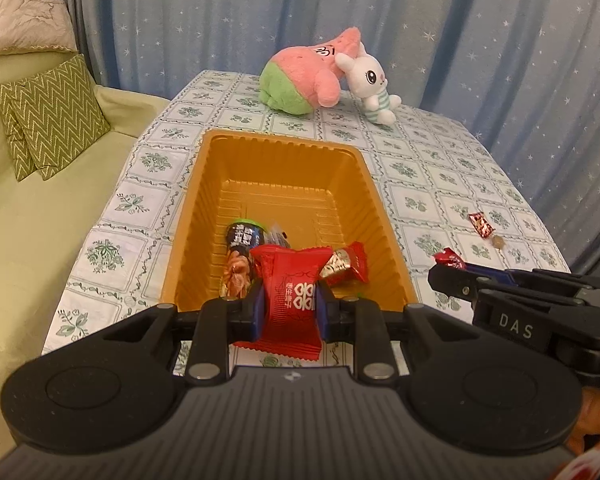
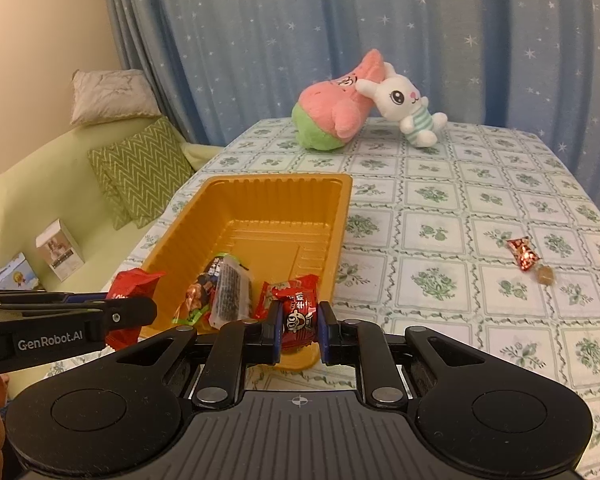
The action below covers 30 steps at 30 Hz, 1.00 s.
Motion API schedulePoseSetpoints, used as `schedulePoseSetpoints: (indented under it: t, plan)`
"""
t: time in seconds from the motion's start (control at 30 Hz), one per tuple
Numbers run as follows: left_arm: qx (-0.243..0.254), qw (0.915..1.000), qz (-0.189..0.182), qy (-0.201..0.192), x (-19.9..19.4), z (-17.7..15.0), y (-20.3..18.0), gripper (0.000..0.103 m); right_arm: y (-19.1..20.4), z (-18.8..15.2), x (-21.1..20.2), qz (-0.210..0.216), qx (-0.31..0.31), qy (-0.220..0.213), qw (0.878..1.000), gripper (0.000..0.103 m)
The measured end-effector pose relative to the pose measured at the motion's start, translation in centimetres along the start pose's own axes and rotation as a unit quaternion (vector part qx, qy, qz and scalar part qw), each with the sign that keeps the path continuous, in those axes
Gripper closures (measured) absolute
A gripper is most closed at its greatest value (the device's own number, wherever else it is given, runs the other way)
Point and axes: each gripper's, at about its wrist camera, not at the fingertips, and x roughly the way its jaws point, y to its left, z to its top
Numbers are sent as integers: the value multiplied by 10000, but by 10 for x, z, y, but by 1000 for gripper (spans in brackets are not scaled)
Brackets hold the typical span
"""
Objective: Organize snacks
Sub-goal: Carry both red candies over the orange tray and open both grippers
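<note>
An orange plastic tray (image 1: 284,160) (image 2: 260,196) lies on the patterned tablecloth and holds several snack packets at its near end. My left gripper (image 1: 290,306) is shut on a large red snack packet (image 1: 290,296) over the tray's near rim. My right gripper (image 2: 299,326) is shut on a small red candy (image 2: 298,316) at the tray's near right corner; it also shows in the left wrist view (image 1: 448,259). A red-wrapped candy (image 2: 523,254) (image 1: 481,224) and a small brown candy (image 2: 545,274) (image 1: 498,242) lie on the cloth to the right.
A pink and green plush (image 1: 304,76) (image 2: 336,112) and a white rabbit plush (image 1: 370,84) (image 2: 408,108) lie at the table's far end. A green sofa with cushions (image 1: 52,116) (image 2: 140,168) stands left of the table. Blue curtains hang behind.
</note>
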Motion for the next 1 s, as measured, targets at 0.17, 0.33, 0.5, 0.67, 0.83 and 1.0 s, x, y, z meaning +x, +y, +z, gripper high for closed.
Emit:
schedulePoseSetpoints:
  t: [0.17, 0.33, 0.5, 0.67, 0.83, 1.0]
  plan:
    - [79, 10000, 33, 35, 11, 9, 7, 80, 2, 8, 14, 35, 47, -14, 10000, 85]
    - [125, 9999, 37, 45, 25, 20, 13, 80, 3, 13, 29, 60, 32, 26, 10000, 85]
    - [193, 9998, 57, 96, 38, 27, 18, 80, 1, 14, 40, 59, 95, 62, 9999, 85]
    - [211, 9997, 57, 128, 48, 30, 22, 80, -2, 13, 50, 50, 136, 151, 9998, 85]
    - [203, 9997, 48, 155, 55, 31, 24, 80, -4, 13, 57, 60, 150, 187, 9997, 85]
    - [225, 9996, 53, 186, 60, 31, 24, 80, -2, 14, 62, 83, 154, 191, 9997, 85]
